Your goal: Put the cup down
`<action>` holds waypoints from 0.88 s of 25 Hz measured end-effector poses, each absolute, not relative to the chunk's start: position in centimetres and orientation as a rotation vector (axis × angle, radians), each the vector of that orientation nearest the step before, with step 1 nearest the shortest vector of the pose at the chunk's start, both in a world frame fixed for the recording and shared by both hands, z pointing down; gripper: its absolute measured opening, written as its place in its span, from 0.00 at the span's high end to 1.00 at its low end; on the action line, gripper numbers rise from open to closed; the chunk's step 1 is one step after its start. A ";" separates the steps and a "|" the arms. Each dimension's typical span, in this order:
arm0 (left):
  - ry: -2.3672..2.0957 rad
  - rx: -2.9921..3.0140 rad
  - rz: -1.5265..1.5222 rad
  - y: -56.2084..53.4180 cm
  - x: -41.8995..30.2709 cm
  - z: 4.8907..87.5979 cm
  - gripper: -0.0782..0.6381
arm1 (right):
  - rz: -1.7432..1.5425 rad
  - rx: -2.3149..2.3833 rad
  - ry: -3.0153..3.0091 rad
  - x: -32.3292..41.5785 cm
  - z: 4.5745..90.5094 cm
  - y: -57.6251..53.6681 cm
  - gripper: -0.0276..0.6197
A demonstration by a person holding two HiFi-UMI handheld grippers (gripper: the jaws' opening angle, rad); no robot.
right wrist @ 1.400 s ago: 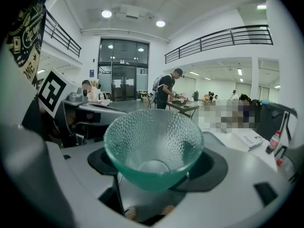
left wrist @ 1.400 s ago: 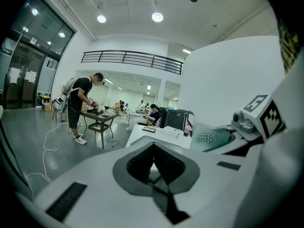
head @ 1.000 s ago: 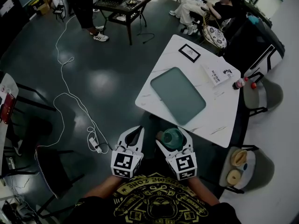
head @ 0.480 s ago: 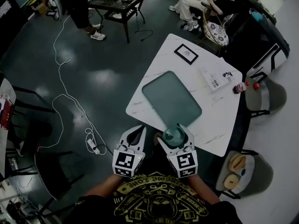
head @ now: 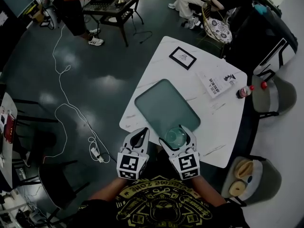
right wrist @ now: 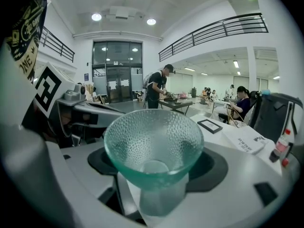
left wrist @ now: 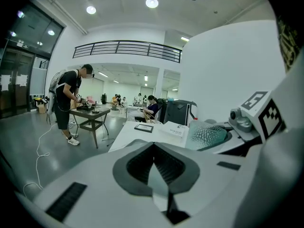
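Left gripper (left wrist: 153, 151): jaws pressed together, nothing between. Right gripper (head: 177, 136): jaws clamped on textured green glass cup (right wrist: 153, 144). Cup upright, held off white table (head: 223, 122), over near end of green tray (head: 164, 106).

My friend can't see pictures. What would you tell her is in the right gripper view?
A bumpy green glass cup sits upright, squeezed between the jaws of the right gripper. Behind it is a white table with a small framed picture, and a person stands farther back.
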State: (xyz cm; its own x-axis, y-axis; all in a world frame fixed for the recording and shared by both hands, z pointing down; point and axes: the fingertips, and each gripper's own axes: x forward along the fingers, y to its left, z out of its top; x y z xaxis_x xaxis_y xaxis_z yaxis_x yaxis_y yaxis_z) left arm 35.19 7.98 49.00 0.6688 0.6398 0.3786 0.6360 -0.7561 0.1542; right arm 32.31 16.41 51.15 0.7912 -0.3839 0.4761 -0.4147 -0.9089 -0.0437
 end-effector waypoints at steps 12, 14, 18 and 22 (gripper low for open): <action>1.047 2.864 0.760 11.8 37.5 52.6 0.88 | 0.820 2.886 -0.730 34.7 54.5 19.1 0.36; 1.037 2.868 0.786 12.1 37.7 53.4 0.88 | 0.827 2.885 -0.734 35.1 55.1 19.4 0.36; 1.022 2.874 0.834 12.5 37.9 54.7 0.88 | 0.845 2.884 -0.734 35.5 56.1 20.0 0.36; 1.010 2.875 0.864 12.7 38.0 55.7 0.88 | 0.863 2.872 -0.728 36.0 57.2 20.6 0.36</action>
